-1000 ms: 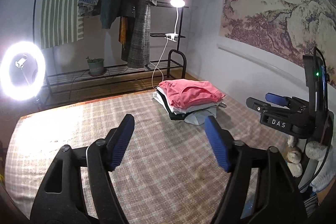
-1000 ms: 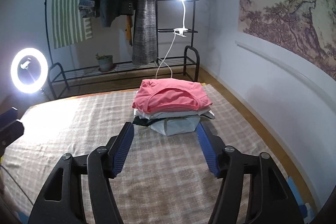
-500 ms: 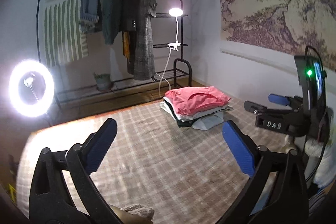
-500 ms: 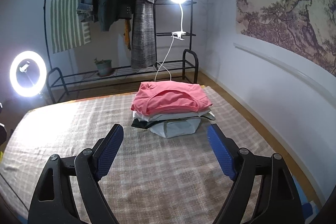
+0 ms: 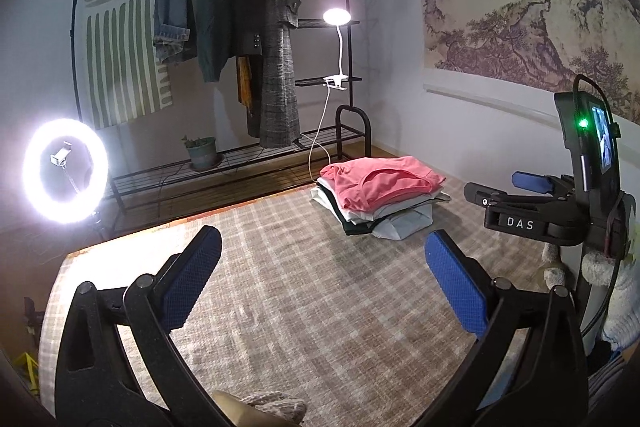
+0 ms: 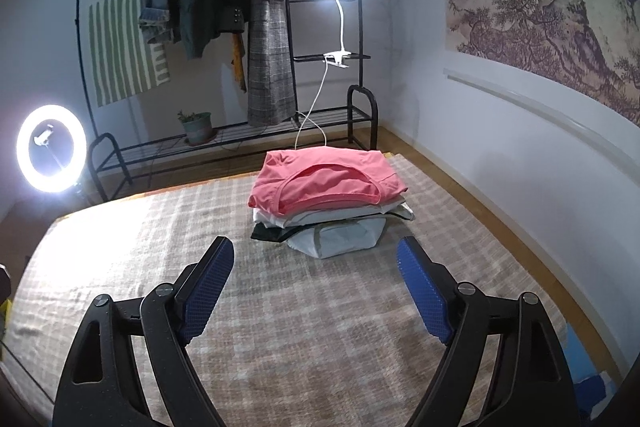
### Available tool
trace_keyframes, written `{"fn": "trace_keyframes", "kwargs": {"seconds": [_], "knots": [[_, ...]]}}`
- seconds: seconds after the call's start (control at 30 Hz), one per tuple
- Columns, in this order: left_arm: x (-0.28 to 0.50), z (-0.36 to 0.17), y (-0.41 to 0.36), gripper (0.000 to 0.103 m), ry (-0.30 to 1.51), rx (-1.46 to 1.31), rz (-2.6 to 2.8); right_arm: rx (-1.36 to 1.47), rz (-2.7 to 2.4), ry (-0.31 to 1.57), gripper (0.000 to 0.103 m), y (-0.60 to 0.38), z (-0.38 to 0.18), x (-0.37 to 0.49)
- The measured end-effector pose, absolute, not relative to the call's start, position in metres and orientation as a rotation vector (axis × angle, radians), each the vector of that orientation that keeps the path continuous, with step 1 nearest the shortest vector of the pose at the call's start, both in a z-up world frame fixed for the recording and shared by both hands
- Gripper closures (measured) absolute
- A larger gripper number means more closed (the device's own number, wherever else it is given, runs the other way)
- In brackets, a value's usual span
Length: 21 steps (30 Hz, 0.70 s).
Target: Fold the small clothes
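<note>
A stack of folded clothes with a pink garment point(image 5: 384, 181) on top lies at the far right of the plaid-covered surface point(image 5: 304, 291). It also shows in the right wrist view point(image 6: 326, 183), straight ahead. My left gripper point(image 5: 322, 243) is open and empty, held above the surface, short of the stack. My right gripper point(image 6: 316, 251) is open and empty, just in front of the stack. The right gripper's body point(image 5: 560, 211) shows at the right of the left wrist view. A bit of knitted fabric point(image 5: 272, 405) shows at the bottom edge of that view.
A black clothes rack point(image 5: 256, 43) with hanging coats stands behind the surface. A ring light point(image 5: 66, 171) glows at the left and a clip lamp point(image 5: 337, 17) on the rack. A potted plant point(image 6: 195, 125) sits on the rack's lower shelf. A wall runs along the right.
Both grippers have opened wider and pulled back from the stack. The left wrist view has risen and now shows knitted fabric at its bottom edge.
</note>
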<state>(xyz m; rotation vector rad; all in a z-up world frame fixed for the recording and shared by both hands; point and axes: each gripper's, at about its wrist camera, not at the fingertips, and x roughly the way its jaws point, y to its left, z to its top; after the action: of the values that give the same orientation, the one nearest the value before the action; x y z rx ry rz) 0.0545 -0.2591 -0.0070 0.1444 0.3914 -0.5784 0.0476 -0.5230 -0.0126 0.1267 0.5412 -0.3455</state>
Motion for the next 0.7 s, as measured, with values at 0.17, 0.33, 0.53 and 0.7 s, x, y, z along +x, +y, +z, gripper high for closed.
{"fn": "trace_keyframes", "kwargs": {"seconds": [0.17, 0.33, 0.53, 0.7], "knots": [[0.0563, -0.0057, -0.2565, 0.0, 0.402, 0.127, -0.576, 0.131, -0.344, 0.538, 0.019, -0.5234, -0.0116, 0.0482], [0.0561, -0.0053, -0.2568, 0.0, 0.402, 0.128, -0.576, 0.134, -0.335, 0.547, 0.019, -0.5233, -0.0115, 0.0493], [0.0556, -0.0056, -0.2573, 0.0, 0.403, 0.13, -0.578, 0.15, -0.341, 0.55, 0.019, -0.5281, -0.0119, 0.0497], [0.0556, -0.0058, -0.2567, 0.0, 0.405, 0.13, -0.58, 0.171, -0.339, 0.549, 0.019, -0.531, -0.012, 0.051]]}}
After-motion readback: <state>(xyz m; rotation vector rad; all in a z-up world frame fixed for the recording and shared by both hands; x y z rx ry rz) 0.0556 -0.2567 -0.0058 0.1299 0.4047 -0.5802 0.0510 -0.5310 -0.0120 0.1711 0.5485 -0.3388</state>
